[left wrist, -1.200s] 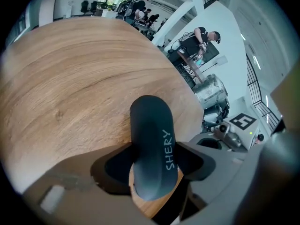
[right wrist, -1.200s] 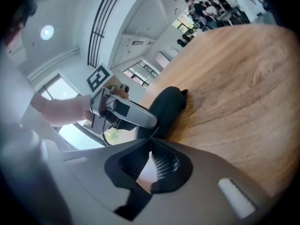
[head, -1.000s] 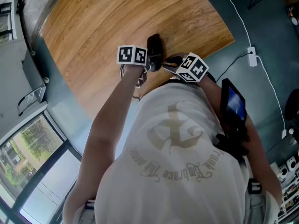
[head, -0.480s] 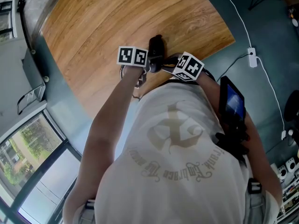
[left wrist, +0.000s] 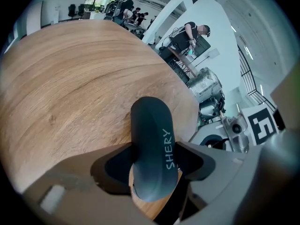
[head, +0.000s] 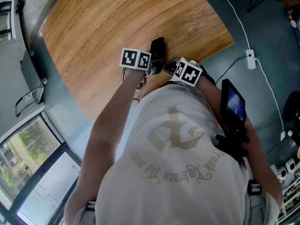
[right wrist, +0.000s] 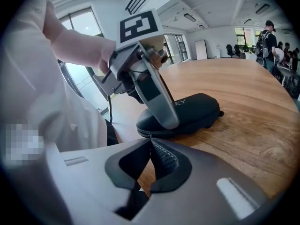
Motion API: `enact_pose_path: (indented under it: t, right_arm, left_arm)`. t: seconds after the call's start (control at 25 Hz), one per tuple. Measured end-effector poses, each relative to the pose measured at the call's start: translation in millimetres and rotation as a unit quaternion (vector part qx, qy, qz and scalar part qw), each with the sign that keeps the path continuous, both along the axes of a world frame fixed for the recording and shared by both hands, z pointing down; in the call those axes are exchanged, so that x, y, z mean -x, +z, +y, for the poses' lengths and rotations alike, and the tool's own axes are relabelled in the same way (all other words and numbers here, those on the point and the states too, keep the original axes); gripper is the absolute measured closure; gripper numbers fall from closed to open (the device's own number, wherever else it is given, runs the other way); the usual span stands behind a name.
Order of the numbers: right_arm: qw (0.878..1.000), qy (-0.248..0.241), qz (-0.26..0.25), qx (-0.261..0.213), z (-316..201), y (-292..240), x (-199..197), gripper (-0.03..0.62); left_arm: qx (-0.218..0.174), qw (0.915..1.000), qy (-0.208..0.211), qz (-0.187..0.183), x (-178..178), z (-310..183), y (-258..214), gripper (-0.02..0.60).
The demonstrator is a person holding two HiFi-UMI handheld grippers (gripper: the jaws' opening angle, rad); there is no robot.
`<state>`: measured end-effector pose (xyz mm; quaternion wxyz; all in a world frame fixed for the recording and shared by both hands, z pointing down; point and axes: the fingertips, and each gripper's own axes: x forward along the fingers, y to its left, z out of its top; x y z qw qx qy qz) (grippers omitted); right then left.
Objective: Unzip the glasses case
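Left gripper view: case [left wrist: 151,125] inside claw [left wrist: 154,159]

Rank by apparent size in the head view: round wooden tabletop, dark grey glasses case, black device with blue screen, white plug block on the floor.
Largest: round wooden tabletop.
Then black device with blue screen, nearer the camera, so unsure versus the case.
Then dark grey glasses case, only partly visible.
Smallest: white plug block.

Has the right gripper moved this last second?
Yes. In the head view the right gripper edged left toward the case, against the table's corner; its tongs just closed, nothing clearly between them.
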<state>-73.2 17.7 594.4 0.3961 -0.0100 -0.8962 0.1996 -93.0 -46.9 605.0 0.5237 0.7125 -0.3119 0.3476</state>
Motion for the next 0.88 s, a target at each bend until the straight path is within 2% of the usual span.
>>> enact_pose_path:
  t: [0.32, 0.6, 0.88]
  right_arm:
    - [0.999, 0.002, 0.017, -0.027, -5.4, 4.4, -6.7, 0.586]
    - [0.999, 0.008, 0.022, -0.03, -7.9, 3.2, -9.1, 0.586]
    - [0.999, -0.008, 0.016, -0.047, -4.3, 1.4, -1.4, 0.586]
  left_arm:
    - [-0.008, 0.9995, 0.027, -0.011, -6.1, 0.1, 0.7, 0.279]
    - [-0.011, 0.9986, 0.049, -0.018, -6.8, 6.9, 1.0, 0.281]
    - [-0.011, 0.9975, 0.065, -0.028, -0.7, 14.6, -2.1, 0.284]
